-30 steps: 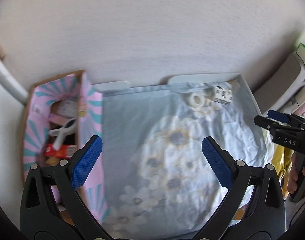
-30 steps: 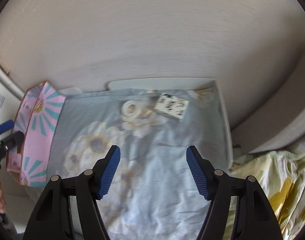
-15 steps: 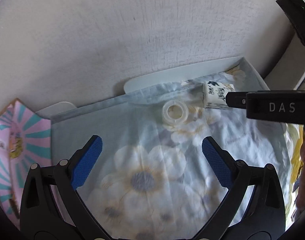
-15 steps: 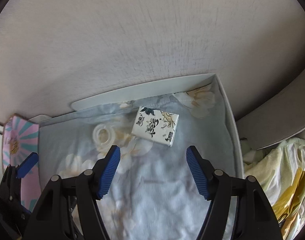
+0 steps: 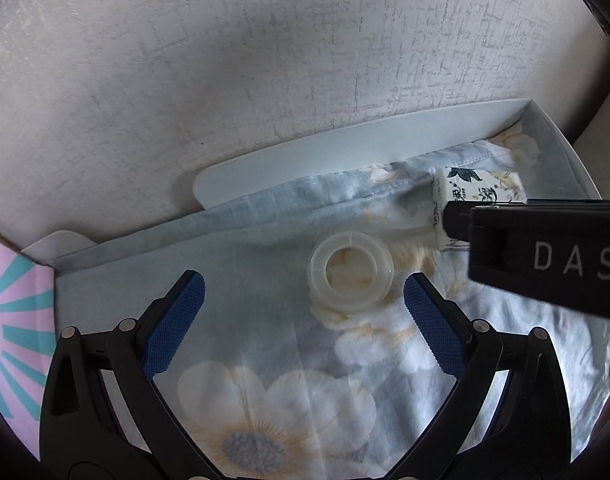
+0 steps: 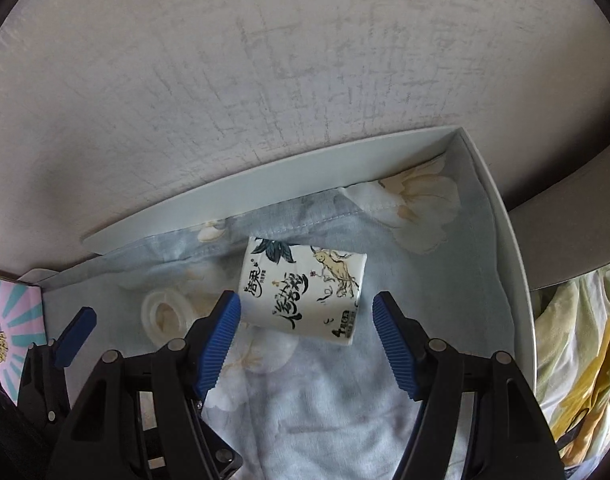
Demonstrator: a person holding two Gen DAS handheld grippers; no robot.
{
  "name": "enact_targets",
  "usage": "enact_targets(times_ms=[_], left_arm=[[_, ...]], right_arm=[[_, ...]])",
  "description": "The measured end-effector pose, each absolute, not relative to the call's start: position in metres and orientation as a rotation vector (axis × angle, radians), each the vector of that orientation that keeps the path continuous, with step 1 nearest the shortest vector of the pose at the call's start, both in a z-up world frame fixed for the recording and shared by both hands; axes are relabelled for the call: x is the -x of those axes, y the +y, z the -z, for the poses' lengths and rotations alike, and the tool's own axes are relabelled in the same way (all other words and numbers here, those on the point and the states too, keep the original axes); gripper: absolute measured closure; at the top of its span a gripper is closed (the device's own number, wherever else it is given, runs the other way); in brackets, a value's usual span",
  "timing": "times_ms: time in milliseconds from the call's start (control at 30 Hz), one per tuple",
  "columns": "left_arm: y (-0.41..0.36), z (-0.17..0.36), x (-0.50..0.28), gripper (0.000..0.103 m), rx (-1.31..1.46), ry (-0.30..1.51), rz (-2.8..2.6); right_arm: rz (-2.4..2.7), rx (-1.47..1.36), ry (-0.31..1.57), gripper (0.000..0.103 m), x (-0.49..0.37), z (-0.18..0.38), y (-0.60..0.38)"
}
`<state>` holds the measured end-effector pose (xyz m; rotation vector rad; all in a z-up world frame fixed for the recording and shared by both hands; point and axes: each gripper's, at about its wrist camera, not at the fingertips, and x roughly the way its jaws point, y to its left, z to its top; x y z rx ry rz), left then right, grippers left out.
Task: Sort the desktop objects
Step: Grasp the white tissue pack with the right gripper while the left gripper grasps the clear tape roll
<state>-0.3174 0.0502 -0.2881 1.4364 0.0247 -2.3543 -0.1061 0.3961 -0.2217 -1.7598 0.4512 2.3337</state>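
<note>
A clear tape roll (image 5: 351, 276) lies flat on the blue flowered cloth (image 5: 265, 320), just ahead of my open, empty left gripper (image 5: 303, 300) and nearer its right finger. A white tissue pack (image 6: 305, 292) with black script lies on the cloth close to the back rim. My right gripper (image 6: 305, 320) is open with the pack's near end between its fingertips, not pinched. The pack also shows in the left wrist view (image 5: 477, 188), partly hidden by the right gripper's black body (image 5: 545, 256). The roll shows in the right wrist view (image 6: 165, 312) too.
A white tray rim (image 6: 265, 188) borders the cloth at the back and right, against a grey textured wall (image 5: 265, 60). A pink and teal striped box (image 5: 9, 320) stands at the left. Yellow flowered bedding (image 6: 577, 360) lies right of the tray.
Both grippers have moved forward and down toward the back of the tray. The tape roll and the tissue pack now sit close to the fingertips. Both stay open.
</note>
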Motion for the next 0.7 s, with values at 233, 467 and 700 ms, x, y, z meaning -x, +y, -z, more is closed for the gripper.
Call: enact_targets(times_ms=[233, 467, 700], left_arm=[[0.047, 0.291, 0.317, 0.006, -1.412, 0.093, 2.381], [0.044, 0.291, 0.312, 0.028, -1.399, 0.139, 2.395], [0.058, 0.289, 0.312, 0.052, -1.405, 0.086, 2.418]], right_arm=[[-2.329, 1.758, 0.481, 0.038, 0.102, 0.227, 0.398], [-2.35, 1.741, 0.415, 0.038, 0.088, 0.227, 0.393], [-2.354, 1.726, 0.404, 0.042, 0.072, 0.227, 0.397]])
